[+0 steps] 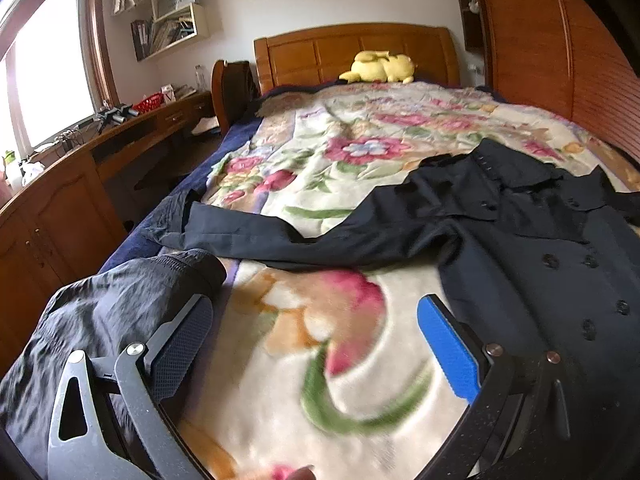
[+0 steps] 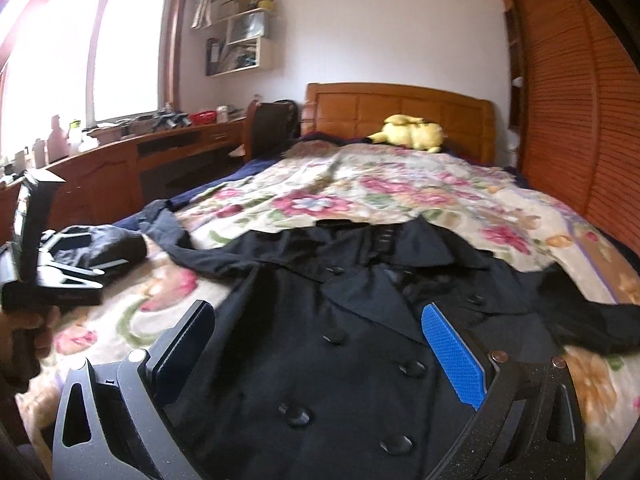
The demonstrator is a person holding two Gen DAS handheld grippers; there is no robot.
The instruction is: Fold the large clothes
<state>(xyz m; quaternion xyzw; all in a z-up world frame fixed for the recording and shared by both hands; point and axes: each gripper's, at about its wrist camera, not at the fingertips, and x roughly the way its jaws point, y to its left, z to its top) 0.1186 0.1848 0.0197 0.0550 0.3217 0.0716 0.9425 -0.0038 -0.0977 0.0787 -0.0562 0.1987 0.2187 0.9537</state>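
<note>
A large black double-breasted coat (image 2: 320, 320) lies front up on the floral blanket (image 2: 360, 196), collar toward the headboard. Its left sleeve (image 1: 280, 236) stretches out toward the bed's left edge. Its right sleeve (image 2: 588, 320) trails to the right. My left gripper (image 1: 316, 344) hangs open over bare blanket, left of the coat (image 1: 540, 248), nothing between its fingers. My right gripper (image 2: 320, 352) stands open low over the coat's buttoned front. In the right wrist view the left gripper (image 2: 76, 268) shows at far left, held by a hand (image 2: 40, 332).
A second dark crumpled garment (image 1: 104, 320) lies at the bed's left edge by the left gripper. A yellow plush toy (image 1: 380, 66) rests by the wooden headboard (image 1: 352, 52). A wooden desk (image 1: 100, 148) runs along the left; a slatted wardrobe (image 2: 580, 100) stands right.
</note>
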